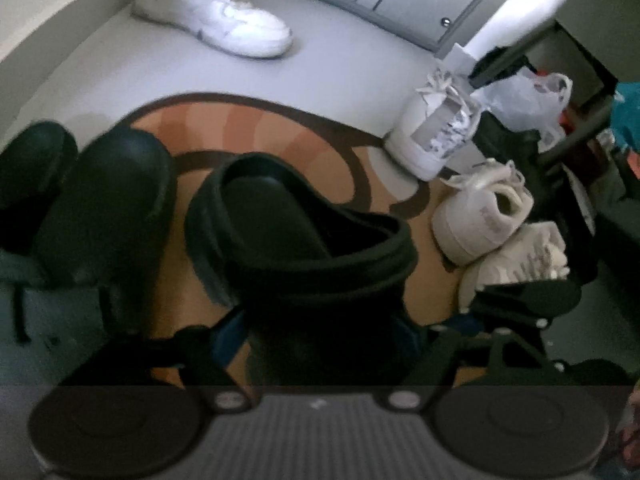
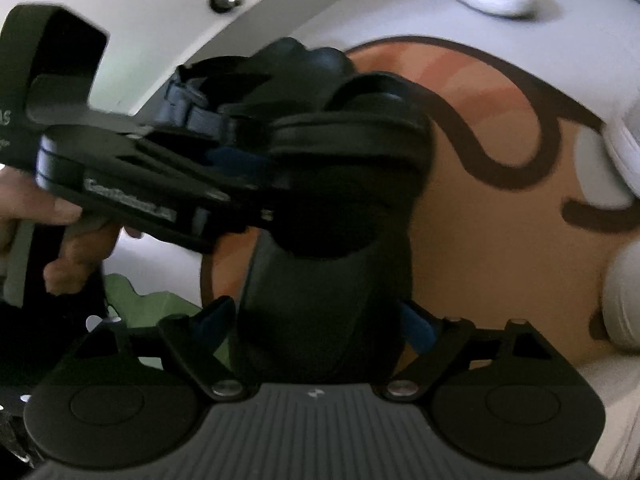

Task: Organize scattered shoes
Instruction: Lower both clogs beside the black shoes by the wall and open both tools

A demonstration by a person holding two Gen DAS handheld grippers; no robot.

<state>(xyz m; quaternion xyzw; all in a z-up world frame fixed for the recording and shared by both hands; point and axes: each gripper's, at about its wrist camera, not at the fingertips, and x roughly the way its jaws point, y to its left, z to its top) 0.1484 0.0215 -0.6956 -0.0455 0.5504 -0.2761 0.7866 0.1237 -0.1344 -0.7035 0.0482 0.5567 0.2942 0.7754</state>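
Both wrist views angled steeply down, close over the orange brown-swirled rug (image 1: 280, 128) (image 2: 500, 240), shared.

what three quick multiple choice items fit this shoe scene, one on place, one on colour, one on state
1. Where is the black shoe in the left wrist view?
A by the cabinet
B between the left fingers, over the rug
C in the bag

2. What colour is the rug?
A blue
B orange with brown lines
C plain grey

3. How does the far white sneaker stand?
A upside down
B on its side
C upright on its sole

Answers:
1 B, a finger shows on each side of it, with the rug behind.
2 B, orange bands and brown curls show.
3 C, its laces face up and its sole is on the grey floor.
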